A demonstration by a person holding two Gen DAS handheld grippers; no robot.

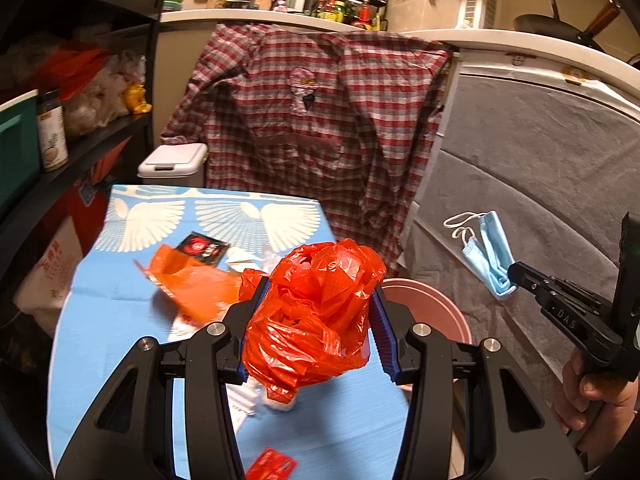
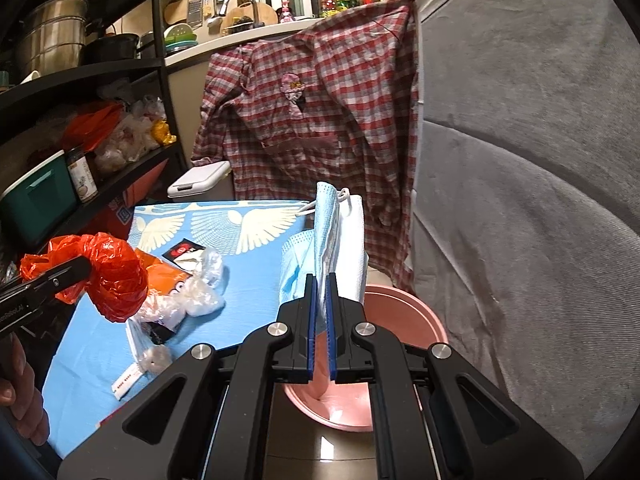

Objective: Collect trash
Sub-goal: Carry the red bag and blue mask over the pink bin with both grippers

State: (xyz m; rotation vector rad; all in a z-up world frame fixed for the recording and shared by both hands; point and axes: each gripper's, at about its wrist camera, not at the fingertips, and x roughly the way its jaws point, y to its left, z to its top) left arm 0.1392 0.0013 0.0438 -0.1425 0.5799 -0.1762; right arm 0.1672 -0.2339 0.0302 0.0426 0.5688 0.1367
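My left tongs point(image 1: 316, 320) are clamped on a crumpled red plastic bag point(image 1: 312, 312), which bulges up and forward between the blue pads and hides most of what lies straight ahead. Below and ahead of them is the counter point(image 1: 120, 320) with its blue winged-pattern cover, carrying more litter: an orange wrapper point(image 1: 188, 280) ahead to the left, a black and red packet point(image 1: 202, 246) just beyond it, and a small red card point(image 1: 272, 468) under the tongs near the bottom edge.

My right tongs point(image 2: 322, 292) are pressed together on a light blue face mask point(image 2: 326, 232), which stands up from the tips with its white ear loops at the top. A pink basin point(image 2: 404, 308) sits on the floor directly beneath and just beyond these tongs; I think the mask hangs over it, though depth is hard to judge through the fisheye. To the left of the right tongs, on the counter, lie clear crumpled plastic point(image 2: 204, 284) and a white strip of paper point(image 2: 126, 384).
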